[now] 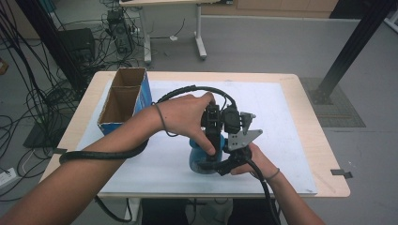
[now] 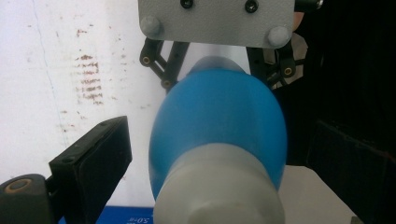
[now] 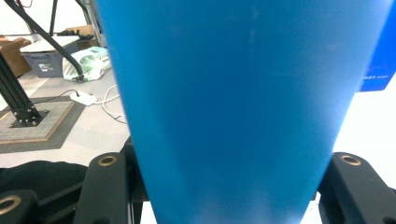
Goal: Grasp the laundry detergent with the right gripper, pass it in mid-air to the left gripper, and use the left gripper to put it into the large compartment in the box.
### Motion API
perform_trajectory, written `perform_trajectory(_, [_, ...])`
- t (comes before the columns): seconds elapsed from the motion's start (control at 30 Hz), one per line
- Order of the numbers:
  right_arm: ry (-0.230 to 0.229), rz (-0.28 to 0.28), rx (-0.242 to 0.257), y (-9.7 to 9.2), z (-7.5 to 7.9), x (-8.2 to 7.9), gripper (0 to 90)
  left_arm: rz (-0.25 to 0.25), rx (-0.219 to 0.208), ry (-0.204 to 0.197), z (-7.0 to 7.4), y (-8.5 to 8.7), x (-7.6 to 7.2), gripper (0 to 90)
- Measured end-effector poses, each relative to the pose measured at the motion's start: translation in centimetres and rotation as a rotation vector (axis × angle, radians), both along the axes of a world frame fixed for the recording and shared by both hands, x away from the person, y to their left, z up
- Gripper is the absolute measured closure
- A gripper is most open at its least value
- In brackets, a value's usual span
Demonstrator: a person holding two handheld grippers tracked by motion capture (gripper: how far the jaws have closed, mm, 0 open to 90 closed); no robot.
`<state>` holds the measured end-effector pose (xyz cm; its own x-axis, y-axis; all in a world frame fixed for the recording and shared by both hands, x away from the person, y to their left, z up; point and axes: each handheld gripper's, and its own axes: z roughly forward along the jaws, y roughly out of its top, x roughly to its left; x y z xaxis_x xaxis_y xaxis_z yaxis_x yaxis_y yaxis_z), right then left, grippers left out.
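A blue bottle with a grey cap stands on the white mat near the table's front. My right gripper comes in low from the right, and in the right gripper view its jaws press on both sides of the blue body: it is shut on the bottle. My left gripper points down over the bottle top. In the left gripper view its two black fingers stand apart on either side of the cap, with a gap to it. The right gripper's grey plate lies beyond the bottle.
An open cardboard box with blue sides and two compartments stands at the table's back left. The white mat covers most of the wooden table. Cables trail from both grippers across the mat's left side and off the front edge.
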<state>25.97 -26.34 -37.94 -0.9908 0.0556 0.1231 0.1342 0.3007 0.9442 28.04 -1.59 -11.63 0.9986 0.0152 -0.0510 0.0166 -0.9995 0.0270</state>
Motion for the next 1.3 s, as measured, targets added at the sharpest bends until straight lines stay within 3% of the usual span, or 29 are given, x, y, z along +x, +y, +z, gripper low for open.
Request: perform_trajectory(1.3, [0.013, -0.006, -0.007, 0.06, -0.27, 0.11, 41.7, 0.011, -0.014, 0.002, -0.07, 0.63, 0.49, 7.3])
